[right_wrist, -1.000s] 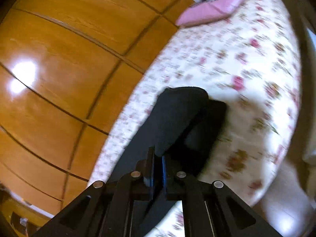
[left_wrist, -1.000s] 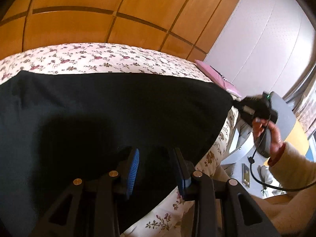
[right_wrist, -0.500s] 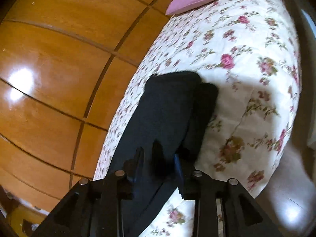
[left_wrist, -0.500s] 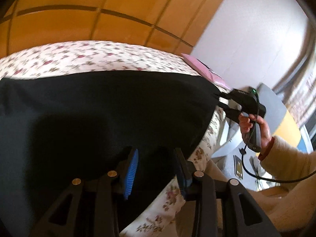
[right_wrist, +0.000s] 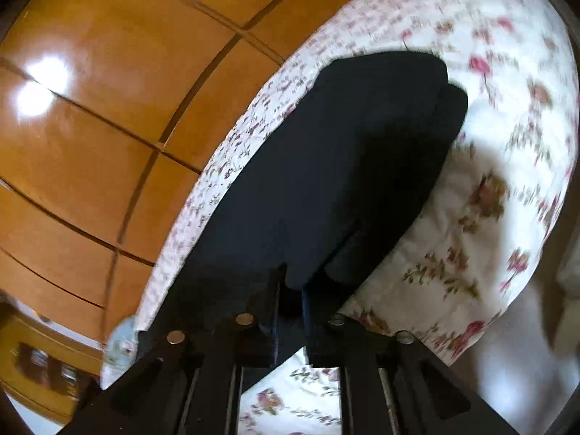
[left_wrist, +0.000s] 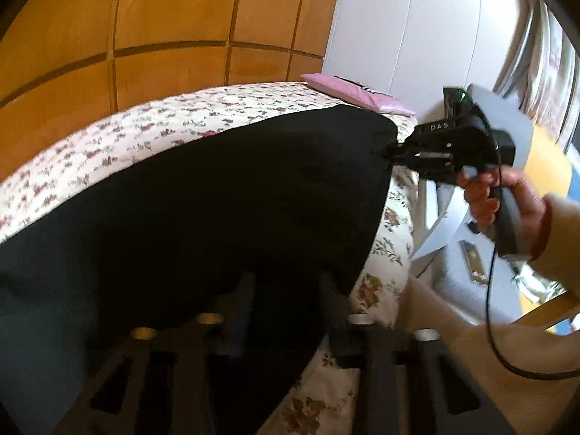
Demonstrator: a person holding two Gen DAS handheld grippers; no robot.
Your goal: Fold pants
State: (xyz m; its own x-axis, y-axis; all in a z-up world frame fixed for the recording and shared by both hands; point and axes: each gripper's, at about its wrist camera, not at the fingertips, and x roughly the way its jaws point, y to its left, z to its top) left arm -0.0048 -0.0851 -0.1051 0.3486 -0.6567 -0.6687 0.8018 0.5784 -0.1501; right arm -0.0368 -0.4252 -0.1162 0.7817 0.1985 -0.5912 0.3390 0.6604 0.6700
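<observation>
The black pants (left_wrist: 203,203) lie spread on the floral bed cover (left_wrist: 145,134). In the left wrist view my left gripper (left_wrist: 286,290) is open, its fingers resting over the near edge of the pants. My right gripper (left_wrist: 391,152) shows there too, held by a hand and pinching the pants' far right corner. In the right wrist view the right gripper (right_wrist: 290,290) is shut on a fold of the black pants (right_wrist: 344,152), which stretch away over the bed.
A wooden panelled wall (left_wrist: 181,29) runs behind the bed. A pink pillow (left_wrist: 355,94) lies at the bed's far end. A grey chair (left_wrist: 507,137) and a cable stand to the right of the bed edge (left_wrist: 384,250).
The right gripper opened half a second ago and has shut again on the pants' corner. The left gripper has swung right and stays open over the near edge.
</observation>
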